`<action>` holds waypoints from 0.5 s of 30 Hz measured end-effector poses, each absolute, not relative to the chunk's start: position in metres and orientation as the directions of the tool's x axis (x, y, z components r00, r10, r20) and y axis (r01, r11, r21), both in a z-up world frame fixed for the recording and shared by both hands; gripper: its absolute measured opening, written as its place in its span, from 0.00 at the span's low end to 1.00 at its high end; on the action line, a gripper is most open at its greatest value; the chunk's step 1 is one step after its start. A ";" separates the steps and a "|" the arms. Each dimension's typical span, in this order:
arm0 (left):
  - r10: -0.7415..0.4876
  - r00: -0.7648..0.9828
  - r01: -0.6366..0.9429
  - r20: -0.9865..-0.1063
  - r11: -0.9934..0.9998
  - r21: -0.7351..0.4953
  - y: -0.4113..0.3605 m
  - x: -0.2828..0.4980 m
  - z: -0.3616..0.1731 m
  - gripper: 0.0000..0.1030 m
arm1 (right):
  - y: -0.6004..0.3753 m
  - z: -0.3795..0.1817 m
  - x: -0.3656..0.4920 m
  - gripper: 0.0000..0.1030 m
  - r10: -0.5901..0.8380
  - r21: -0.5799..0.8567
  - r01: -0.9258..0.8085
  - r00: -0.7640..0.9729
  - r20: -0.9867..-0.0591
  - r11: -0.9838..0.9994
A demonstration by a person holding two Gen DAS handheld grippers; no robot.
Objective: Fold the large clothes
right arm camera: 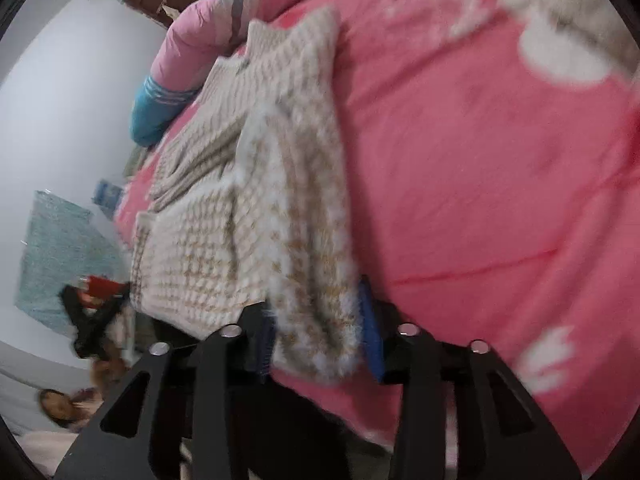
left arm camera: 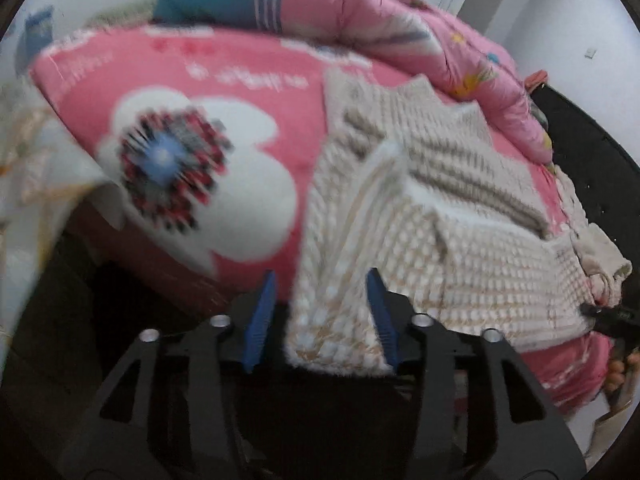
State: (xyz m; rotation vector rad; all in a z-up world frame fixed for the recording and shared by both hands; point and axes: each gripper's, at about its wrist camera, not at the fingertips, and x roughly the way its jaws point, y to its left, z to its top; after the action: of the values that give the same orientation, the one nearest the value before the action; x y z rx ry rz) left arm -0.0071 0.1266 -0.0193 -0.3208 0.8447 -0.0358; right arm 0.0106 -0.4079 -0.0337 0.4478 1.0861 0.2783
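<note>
sweater [left arm camera: 420,216]: cream knit, partly folded, lying on pink bed cover [left arm camera: 248,80] | left hand-held gripper [left arm camera: 324,320]: jaws apart, sweater's near hem between them, pads not pressing | right hand-held gripper [right arm camera: 320,340]: jaws apart, fuzzy folded edge between, grip released

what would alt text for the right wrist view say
A cream knit sweater lies partly folded on a pink bedspread, its near fluffy edge sitting between the blue pads of the right claw, whose jaws stand apart. A pink quilt is bunched at the far end of the bed, and the whole view is motion-blurred.
</note>
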 end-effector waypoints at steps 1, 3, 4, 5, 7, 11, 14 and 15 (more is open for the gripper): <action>-0.155 0.684 -0.097 -0.713 0.949 -0.300 0.131 -0.010 -0.014 0.50 | -0.409 -0.026 0.011 0.51 0.408 0.459 -0.007 0.470 -0.783 0.889; -0.173 0.702 -0.080 -0.690 0.944 -0.319 0.134 -0.010 -0.006 0.50 | -0.407 -0.012 0.016 0.51 0.370 0.418 -0.028 0.522 -0.769 0.908; -0.190 0.704 -0.060 -0.684 0.944 -0.323 0.130 -0.004 -0.004 0.50 | -0.404 -0.009 0.019 0.51 0.361 0.408 -0.035 0.539 -0.761 0.912; -0.198 0.702 -0.045 -0.684 0.946 -0.320 0.126 0.004 -0.005 0.50 | -0.398 -0.009 0.026 0.51 0.370 0.411 -0.053 0.553 -0.747 0.910; -0.197 0.692 -0.019 -0.695 0.957 -0.291 0.109 0.020 -0.007 0.50 | -0.384 -0.014 0.043 0.51 0.385 0.415 -0.076 0.551 -0.740 0.907; -0.113 0.639 0.007 -0.761 0.990 -0.141 0.066 0.067 -0.028 0.35 | -0.358 -0.028 0.072 0.50 0.300 0.302 -0.089 0.555 -0.776 0.949; -0.007 0.630 -0.006 -0.777 1.000 -0.013 0.051 0.085 -0.037 0.12 | -0.352 -0.029 0.078 0.20 0.302 0.293 -0.108 0.558 -0.773 0.950; 0.000 0.638 -0.008 -0.770 1.000 -0.006 0.053 0.086 -0.035 0.07 | -0.350 -0.026 0.076 0.14 0.298 0.287 -0.112 0.570 -0.766 0.951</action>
State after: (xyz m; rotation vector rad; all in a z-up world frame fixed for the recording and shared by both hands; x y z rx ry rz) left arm 0.0857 0.0526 -0.0351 -0.0090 0.8792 0.0044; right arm 0.0764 -0.3502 -0.0257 0.2158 0.9357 0.2428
